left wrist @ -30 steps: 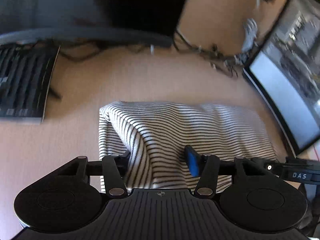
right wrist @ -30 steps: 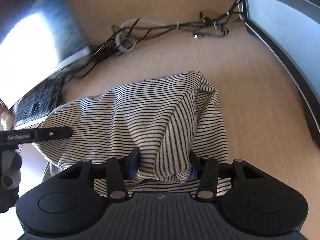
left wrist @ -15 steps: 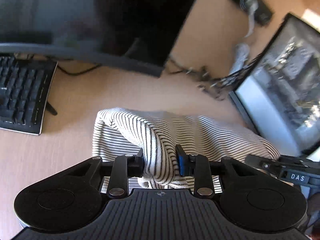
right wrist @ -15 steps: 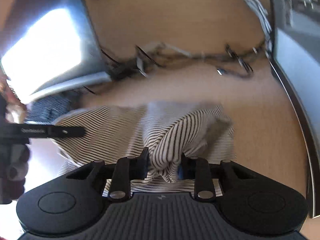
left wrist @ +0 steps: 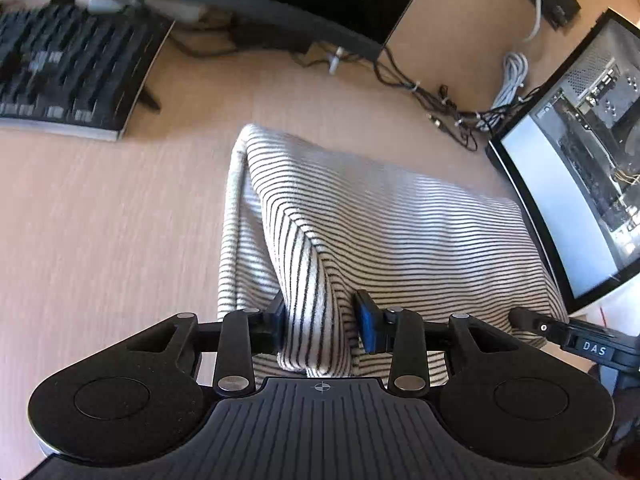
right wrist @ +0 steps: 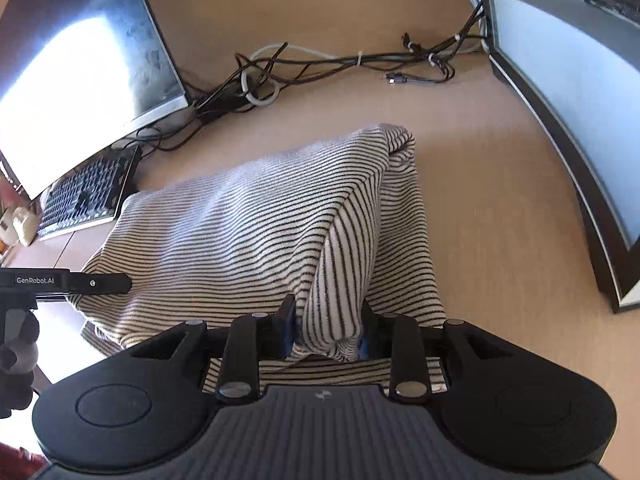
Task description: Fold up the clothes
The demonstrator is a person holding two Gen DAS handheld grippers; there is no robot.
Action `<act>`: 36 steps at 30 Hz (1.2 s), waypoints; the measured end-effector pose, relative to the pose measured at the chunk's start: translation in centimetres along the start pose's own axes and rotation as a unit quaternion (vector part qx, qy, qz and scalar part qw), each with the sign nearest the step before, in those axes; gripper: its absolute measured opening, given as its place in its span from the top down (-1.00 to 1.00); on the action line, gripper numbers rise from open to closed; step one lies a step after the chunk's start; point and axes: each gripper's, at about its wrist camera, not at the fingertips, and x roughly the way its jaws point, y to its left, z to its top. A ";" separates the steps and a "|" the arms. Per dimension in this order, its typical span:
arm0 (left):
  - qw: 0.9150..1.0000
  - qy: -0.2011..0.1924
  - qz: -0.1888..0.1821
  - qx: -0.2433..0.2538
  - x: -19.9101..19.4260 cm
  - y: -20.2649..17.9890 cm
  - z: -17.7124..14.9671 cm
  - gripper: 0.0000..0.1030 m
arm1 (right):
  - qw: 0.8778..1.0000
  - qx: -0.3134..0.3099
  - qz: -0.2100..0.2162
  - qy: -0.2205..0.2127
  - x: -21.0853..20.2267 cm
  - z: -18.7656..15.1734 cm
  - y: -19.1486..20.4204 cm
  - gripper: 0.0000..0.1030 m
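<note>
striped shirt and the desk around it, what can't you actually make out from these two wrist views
- Left wrist view: the near edge of the striped shirt is hidden behind the left gripper, whose jaws are opening with a fold of cloth between them.
- Right wrist view: the shirt's near hem is hidden behind the right gripper.
- Left wrist view: the keyboard is blurred, keys unreadable.
- Both views: what kind of garment it is cannot be told while bunched.

The left gripper (left wrist: 320, 324) points down at a slant, and its jaws are opening a little, with a raised fold of the striped garment (left wrist: 400, 232) still between its blue pads (left wrist: 366, 322). The right gripper (right wrist: 329, 330) points down the same way and pinches another fold between its pads. A gloved hand (right wrist: 16, 360) carries the left gripper.
</note>
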 end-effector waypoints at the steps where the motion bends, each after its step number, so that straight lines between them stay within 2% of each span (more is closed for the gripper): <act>1: 1.000 -0.008 -0.001 0.005 -0.2 -0.2 0.4 0.28 | 1.000 0.000 -0.002 -0.006 0.0 0.2 0.2 0.46; 5: 0.999 -0.040 -0.004 0.019 -0.4 -1.2 1.9 0.28 | 0.999 0.002 0.002 -0.040 -0.1 0.8 1.1 0.47; 8: 0.999 -0.029 0.020 0.032 0.8 -0.9 2.3 0.27 | 0.999 0.004 -0.001 -0.044 0.7 0.9 1.0 0.45; 9: 0.999 -0.017 0.033 0.038 1.6 -0.5 2.1 0.19 | 0.999 0.002 -0.009 -0.039 1.3 0.7 0.8 0.42; 11: 0.999 -0.014 0.037 0.037 2.1 0.0 1.9 0.08 | 0.999 0.011 -0.023 -0.037 2.2 0.4 0.4 0.11; 12: 0.999 -0.016 0.035 0.031 1.8 0.2 1.9 0.00 | 0.999 0.018 -0.022 -0.036 2.0 0.3 0.2 0.07; 14: 0.999 -0.020 0.034 0.012 0.8 0.7 2.2 -0.15 | 0.999 0.026 -0.024 -0.026 1.4 0.4 0.0 -0.25; 16: 0.999 -0.032 0.025 -0.001 -0.5 0.6 2.8 -0.48 | 0.999 0.019 -0.026 -0.022 0.5 0.3 0.0 -0.47; 17: 0.999 -0.039 0.021 -0.007 -1.2 0.5 3.1 -0.73 | 0.999 0.010 -0.028 -0.024 0.0 0.2 0.1 -0.62; 18: 0.999 -0.046 0.016 -0.012 -1.9 0.4 3.4 -0.89 | 0.999 0.000 -0.033 -0.030 -0.5 0.2 0.3 -0.68; 20: 0.998 -0.054 -0.017 -0.018 -2.7 -0.4 3.8 -0.94 | 0.998 -0.022 -0.046 -0.044 -1.4 0.3 0.7 -0.88; 23: 0.997 -0.044 -0.059 -0.017 -2.7 -2.5 4.0 -1.00 | 0.994 -0.051 -0.072 -0.071 -1.7 1.1 1.7 -1.00; 25: 0.998 -0.036 -0.057 -0.011 -1.6 -3.9 3.8 -1.00 | 0.990 -0.072 -0.092 -0.085 -1.5 1.9 2.6 -1.00; 28: 0.999 0.012 -0.044 -0.026 1.1 -4.8 2.9 -1.00 | 0.984 -0.097 -0.106 -0.103 -0.9 3.6 3.6 -1.00; 30: 0.998 0.046 -0.034 -0.038 3.0 -5.3 2.3 -1.00 | 0.985 -0.083 -0.090 -0.125 -0.9 4.7 3.8 -1.00; 31: 0.998 0.051 -0.030 -0.033 3.6 -5.5 1.9 -1.00 | 0.985 -0.071 -0.074 -0.136 -1.0 5.2 3.9 -1.00; 34: 0.999 0.029 -0.020 -0.001 3.6 -6.0 1.1 -1.00 | 0.988 -0.043 -0.006 -0.146 -0.1 6.5 3.7 -1.00; 36: 0.999 0.026 -0.014 0.012 3.7 -6.3 0.8 -1.00 | 0.992 -0.025 0.031 -0.116 2.3 7.2 3.0 -1.00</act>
